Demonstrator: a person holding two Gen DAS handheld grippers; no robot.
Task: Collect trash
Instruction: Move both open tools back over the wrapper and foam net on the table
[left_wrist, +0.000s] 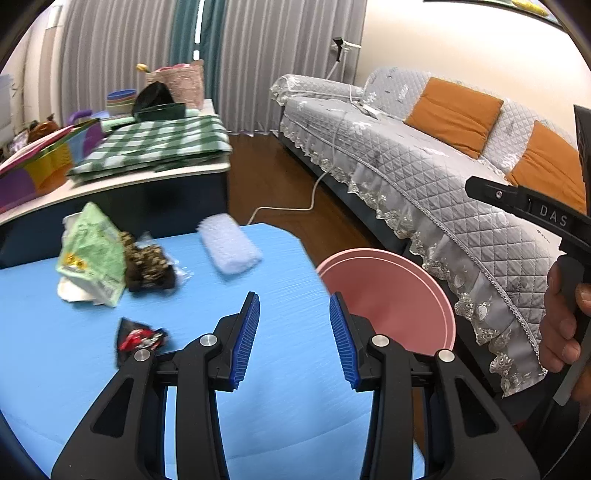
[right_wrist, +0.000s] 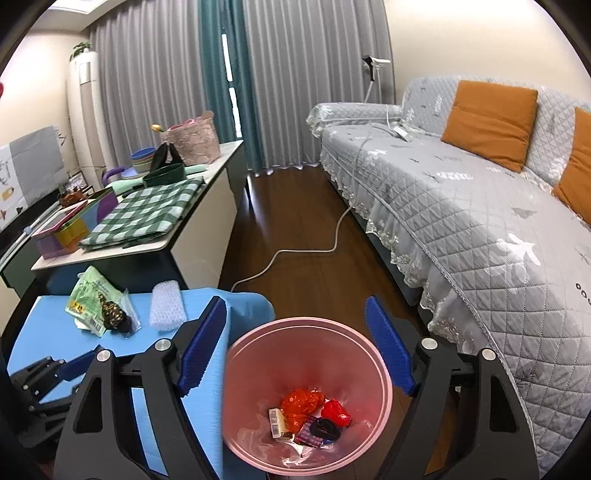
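The pink bin (right_wrist: 306, 402) is holding red wrappers (right_wrist: 303, 404), a small carton (right_wrist: 277, 422) and a dark lid (right_wrist: 325, 428); the left gripper (left_wrist: 293, 334) and right gripper (right_wrist: 295, 354) are standing apart, empty.

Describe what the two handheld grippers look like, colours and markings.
Both the left gripper and right gripper are matte black frames with cut-outs and silver round bolts, each carrying two ribbed blue pads. Seen side-on, the right one's black body bears white letters "DAS". No sleeves visible.
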